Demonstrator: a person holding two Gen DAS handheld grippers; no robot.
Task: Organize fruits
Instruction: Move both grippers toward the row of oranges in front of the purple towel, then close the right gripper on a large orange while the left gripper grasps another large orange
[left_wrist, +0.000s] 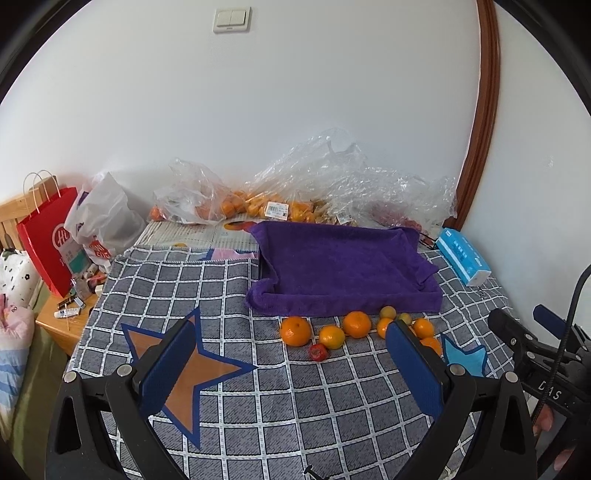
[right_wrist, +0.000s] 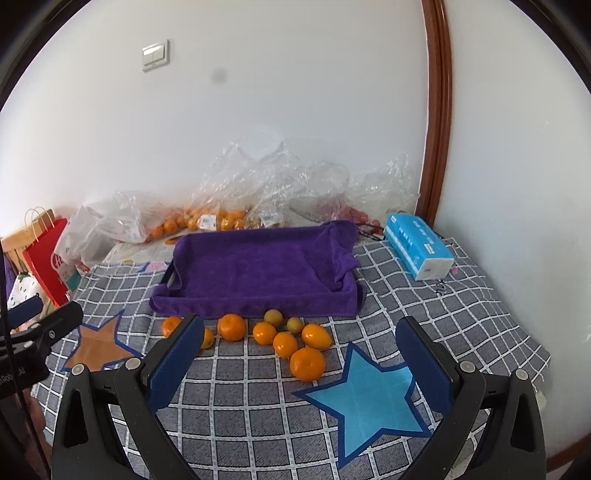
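looking through the left wrist view, i have the left gripper (left_wrist: 291, 354) spread wide and holding nothing, hovering over the checked cloth (left_wrist: 258, 406) short of the fruit. the mandarins (left_wrist: 356, 324) lie in a loose row just in front of the purple towel-lined tray (left_wrist: 343, 266), which i judge is where they should go, since it sits bare and close behind them. a small red fruit (left_wrist: 318, 352) lies nearest me, just beside a mandarin, and two small yellowish fruits (left_wrist: 388, 312) touch the towel's front edge. my right finger pad (left_wrist: 413, 369) hides part of the row. the right gripper's body shows at the far right edge.

in the right wrist view, the right gripper (right_wrist: 301, 354) is also spread and empty. the nearest mandarin (right_wrist: 307, 363) lies between its fingers, free on its near side, so i judge it the easy first pick. clear bags of fruit (right_wrist: 207, 221) and a blue tissue pack (right_wrist: 417, 247) sit beyond, well apart from my path; the tray's raised front rim is the thing to clear.
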